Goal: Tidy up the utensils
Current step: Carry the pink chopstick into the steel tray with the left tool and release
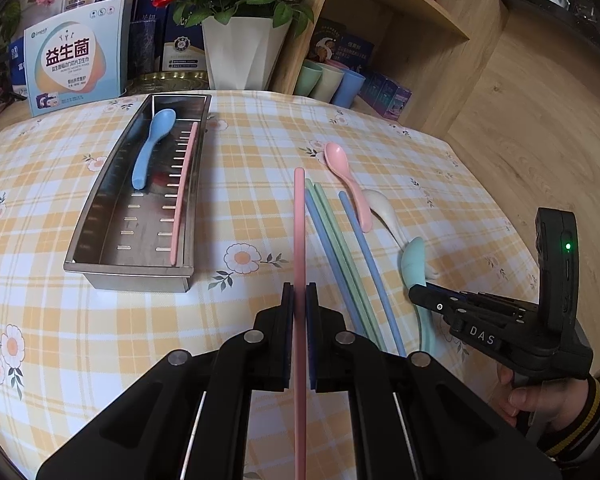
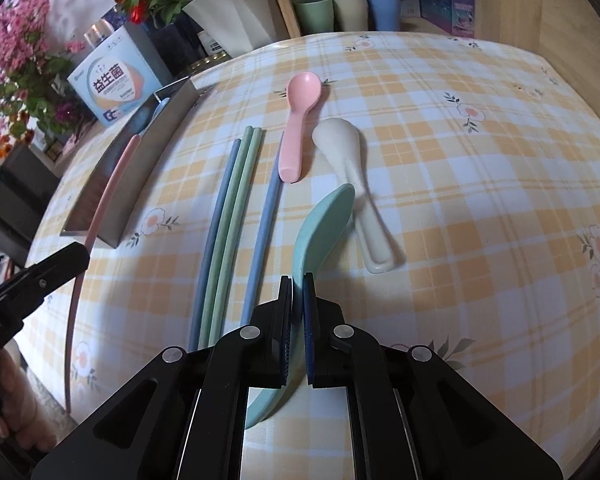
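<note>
Left tongs (image 1: 300,300) clamped on a pink chopstick (image 1: 299,220), right tongs (image 2: 297,292) clamped on the teal spoon's (image 2: 320,224) handle — both pieces near the steel tray (image 1: 100,200), on its right. Step in hand, as I judge: pick-up done, transfer pending. Next: carry each over the tray's near rim, lay beside the blue spoon (image 1: 150,148) and second pink chopstick (image 1: 184,188) inside — remaining chopsticks and spoons lie on the worktop (image 1: 100,340) right of it.

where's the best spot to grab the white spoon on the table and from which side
Grip the white spoon on its bare handle end, coming from above with the jaws across the narrow handle. It lies flat, and the teal spoon, held in the right gripper, overlaps its neck, so the free end is likely clearest.
</note>
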A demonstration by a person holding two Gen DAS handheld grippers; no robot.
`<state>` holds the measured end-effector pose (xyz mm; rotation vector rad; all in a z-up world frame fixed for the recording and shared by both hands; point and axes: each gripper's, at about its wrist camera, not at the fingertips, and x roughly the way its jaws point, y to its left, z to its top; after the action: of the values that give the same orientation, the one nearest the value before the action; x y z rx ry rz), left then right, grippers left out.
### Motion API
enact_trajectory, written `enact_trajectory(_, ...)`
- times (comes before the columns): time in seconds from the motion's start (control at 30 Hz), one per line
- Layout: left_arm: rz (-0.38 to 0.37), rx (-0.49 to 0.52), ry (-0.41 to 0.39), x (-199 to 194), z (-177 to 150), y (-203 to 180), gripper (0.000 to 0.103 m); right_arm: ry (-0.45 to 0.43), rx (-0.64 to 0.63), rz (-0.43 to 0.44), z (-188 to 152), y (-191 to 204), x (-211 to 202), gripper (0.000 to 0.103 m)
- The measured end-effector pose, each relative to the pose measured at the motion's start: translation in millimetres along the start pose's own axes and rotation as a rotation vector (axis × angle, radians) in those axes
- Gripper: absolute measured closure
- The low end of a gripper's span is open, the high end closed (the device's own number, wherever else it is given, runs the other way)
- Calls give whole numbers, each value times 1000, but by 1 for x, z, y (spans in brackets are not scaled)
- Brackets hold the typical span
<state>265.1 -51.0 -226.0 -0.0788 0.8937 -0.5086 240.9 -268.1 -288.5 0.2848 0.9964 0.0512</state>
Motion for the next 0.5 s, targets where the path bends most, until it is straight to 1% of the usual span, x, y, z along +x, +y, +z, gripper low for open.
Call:
enact_trajectory(0.13,6,-8,3,0,-1,3,97,-6,4,-1,-2,-2,0,97)
enact_trajectory(0.3,6,-4,10,2,-1,2,97,-18,-22,-12,-3,1,0,96)
enact_trajectory(0.5,7,-12,10,1,-2,3,97,-17,-6,14,-1,-4,1,97)
